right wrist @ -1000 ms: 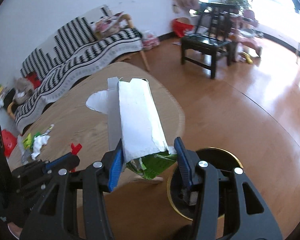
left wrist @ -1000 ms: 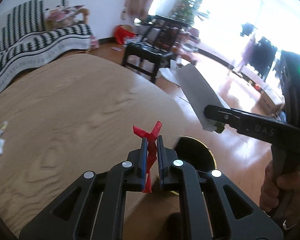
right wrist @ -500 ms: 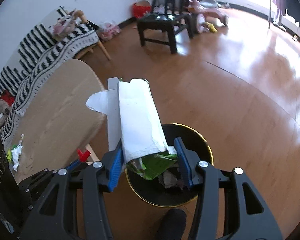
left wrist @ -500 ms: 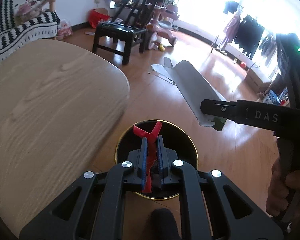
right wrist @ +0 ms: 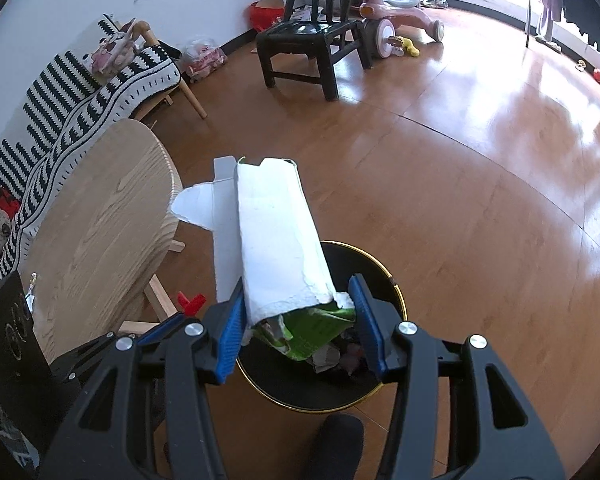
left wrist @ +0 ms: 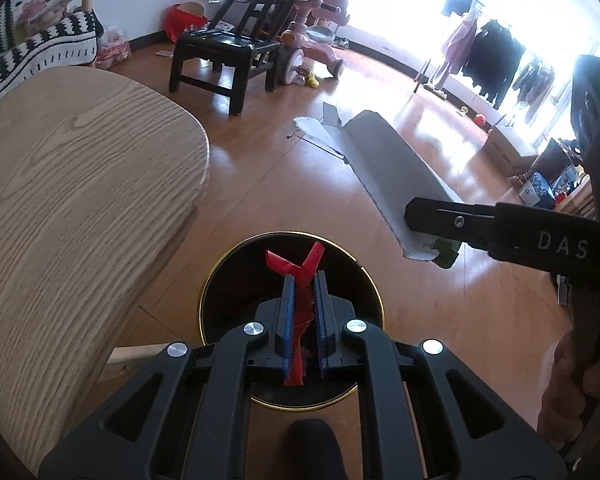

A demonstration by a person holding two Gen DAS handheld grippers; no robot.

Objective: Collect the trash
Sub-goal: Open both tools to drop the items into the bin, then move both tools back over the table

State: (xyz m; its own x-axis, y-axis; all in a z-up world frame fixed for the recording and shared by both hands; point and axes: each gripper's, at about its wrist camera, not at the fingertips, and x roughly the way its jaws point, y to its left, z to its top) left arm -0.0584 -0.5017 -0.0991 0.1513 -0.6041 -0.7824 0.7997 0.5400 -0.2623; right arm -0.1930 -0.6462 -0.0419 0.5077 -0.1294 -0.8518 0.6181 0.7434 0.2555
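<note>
My left gripper (left wrist: 303, 280) is shut on a red scrap of wrapper (left wrist: 302, 276) and holds it over the black bin with a gold rim (left wrist: 220, 272). My right gripper (right wrist: 300, 292) is shut on a torn white and green carton (right wrist: 276, 236), which sticks out forward over the same bin (right wrist: 396, 296). Crumpled trash lies inside the bin. In the left wrist view the right gripper (left wrist: 420, 220) holds the carton (left wrist: 380, 160) to the right of the bin. The red scrap also shows in the right wrist view (right wrist: 191, 303).
A round wooden table (left wrist: 60, 200) stands left of the bin, with bits of trash at its near edge (right wrist: 31, 296). A black chair (right wrist: 308, 40), a pink tricycle (right wrist: 396, 12) and a striped sofa (right wrist: 80, 88) stand farther back on the wooden floor.
Both grippers have swung from over the table to over the bin, still holding the red scrap and the carton.
</note>
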